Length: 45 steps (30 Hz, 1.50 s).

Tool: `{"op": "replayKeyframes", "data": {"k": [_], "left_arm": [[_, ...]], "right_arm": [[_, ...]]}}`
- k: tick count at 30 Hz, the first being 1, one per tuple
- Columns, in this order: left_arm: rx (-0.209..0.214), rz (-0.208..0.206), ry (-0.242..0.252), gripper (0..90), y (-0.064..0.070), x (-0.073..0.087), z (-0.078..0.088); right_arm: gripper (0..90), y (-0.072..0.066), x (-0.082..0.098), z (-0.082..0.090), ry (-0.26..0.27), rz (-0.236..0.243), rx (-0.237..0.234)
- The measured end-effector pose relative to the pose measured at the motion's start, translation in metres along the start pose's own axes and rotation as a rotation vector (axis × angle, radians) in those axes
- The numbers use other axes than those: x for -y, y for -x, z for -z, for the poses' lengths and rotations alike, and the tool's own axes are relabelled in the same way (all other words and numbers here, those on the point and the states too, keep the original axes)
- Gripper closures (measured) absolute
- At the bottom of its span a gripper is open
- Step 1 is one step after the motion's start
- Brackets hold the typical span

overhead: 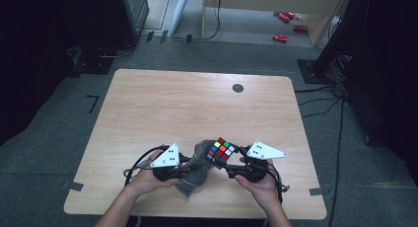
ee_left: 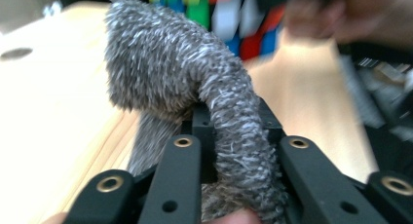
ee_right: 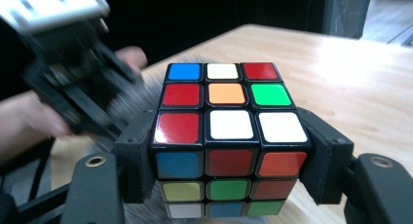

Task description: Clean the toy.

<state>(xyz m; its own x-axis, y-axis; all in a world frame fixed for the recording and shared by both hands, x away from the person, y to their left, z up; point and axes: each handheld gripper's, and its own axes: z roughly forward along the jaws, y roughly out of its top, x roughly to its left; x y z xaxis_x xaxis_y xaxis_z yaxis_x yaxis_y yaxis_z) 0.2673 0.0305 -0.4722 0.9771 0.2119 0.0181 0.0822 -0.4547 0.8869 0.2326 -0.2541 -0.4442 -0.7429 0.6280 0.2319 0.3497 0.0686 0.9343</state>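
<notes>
A scrambled colour cube (overhead: 221, 150) is held just above the near middle of the wooden table (overhead: 172, 103), with my right gripper (overhead: 227, 160) shut on it. In the right gripper view the two pads press the cube (ee_right: 229, 121) on its left and right sides. A fuzzy grey cloth (overhead: 197, 165) hangs against the cube's left side, and my left gripper (overhead: 190, 168) is shut on it. The left gripper view has a fold of the cloth (ee_left: 165, 68) pinched between the black jaws, curling up and forward, with the blurred cube (ee_left: 243, 24) right behind it.
A dark round spot (overhead: 238, 88) marks the table's far right part. Both hands are close to the table's near edge. Red objects (overhead: 288, 24) lie on the floor beyond the table, and dark stands and cables flank it on the right.
</notes>
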Motion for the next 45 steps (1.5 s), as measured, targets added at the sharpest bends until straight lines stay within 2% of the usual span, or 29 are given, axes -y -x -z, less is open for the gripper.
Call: {"op": "replayKeyframes", "data": {"k": [3,6,7,10,13,17,19,21,24,26,29,31,33,35,38,40,42,45], "left_arm": [[-0.003,-0.044,-0.024,81.4,0.01,-0.001,-0.01],[-0.019,-0.098,-0.022,81.6,0.02,-0.006,-0.016],[-0.022,-0.117,-0.016,81.6,0.024,-0.008,-0.017],[-0.034,-0.138,-0.006,81.6,0.029,-0.011,-0.019],[-0.071,-0.118,-0.007,81.6,0.028,-0.012,-0.02],[-0.14,-0.039,0.007,81.4,0.018,-0.009,-0.017],[-0.156,-0.007,0.005,81.4,0.014,-0.008,-0.016],[-0.148,-0.008,-0.008,81.2,0.014,-0.007,-0.017],[-0.115,-0.036,-0.02,79.8,0.024,-0.008,-0.027],[-0.118,-0.049,-0.015,79.4,0.026,-0.008,-0.029],[-0.135,-0.03,0.003,79.7,0.022,-0.008,-0.024],[-0.154,0.006,0.018,79.9,0.016,-0.007,-0.019],[-0.168,0.025,0.018,80.0,0.013,-0.006,-0.017],[-0.152,0.023,0.009,79.7,0.015,-0.006,-0.021],[-0.126,-0.008,-0.008,79.0,0.022,-0.006,-0.028],[-0.129,-0.02,-0.008,78.5,0.025,-0.007,-0.03],[-0.132,-0.003,0.002,78.6,0.022,-0.007,-0.026],[-0.148,0.014,0.011,78.7,0.017,-0.006,-0.021]], "right_arm": [[34.3,-0.005,-0.004,0.001,0.033,0.003,0.011],[34.3,-0.01,-0.004,-0.002,0.05,-0.002,0.015],[34.3,-0.011,-0.004,-0.003,0.057,-0.012,0.014],[34.3,-0.013,-0.002,-0.007,0.069,-0.057,0.008],[34.3,-0.015,0.001,-0.012,0.057,-0.057,0.026],[34.3,-0.01,0.002,-0.01,0.052,-0.074,0.052],[34.3,-0.009,0.002,-0.009,0.049,-0.086,0.059],[34.3,-0.008,0.003,-0.009,0.048,-0.093,0.059],[34.3,-0.011,0.003,-0.014,0.047,-0.094,0.045],[34.3,-0.013,0.004,-0.016,0.039,-0.088,0.045],[34.3,-0.011,0.004,-0.015,0.039,-0.083,0.054],[34.3,-0.008,0.004,-0.012,0.039,-0.082,0.072],[34.3,-0.006,0.004,-0.01,0.039,-0.095,0.075],[34.3,-0.006,0.004,-0.011,0.035,-0.098,0.07],[34.3,-0.01,0.005,-0.015,0.029,-0.091,0.059],[34.3,-0.011,0.005,-0.016,0.026,-0.079,0.06],[34.3,-0.009,0.005,-0.016,0.03,-0.085,0.062],[34.3,-0.006,0.006,-0.013,0.029,-0.08,0.091]]}}
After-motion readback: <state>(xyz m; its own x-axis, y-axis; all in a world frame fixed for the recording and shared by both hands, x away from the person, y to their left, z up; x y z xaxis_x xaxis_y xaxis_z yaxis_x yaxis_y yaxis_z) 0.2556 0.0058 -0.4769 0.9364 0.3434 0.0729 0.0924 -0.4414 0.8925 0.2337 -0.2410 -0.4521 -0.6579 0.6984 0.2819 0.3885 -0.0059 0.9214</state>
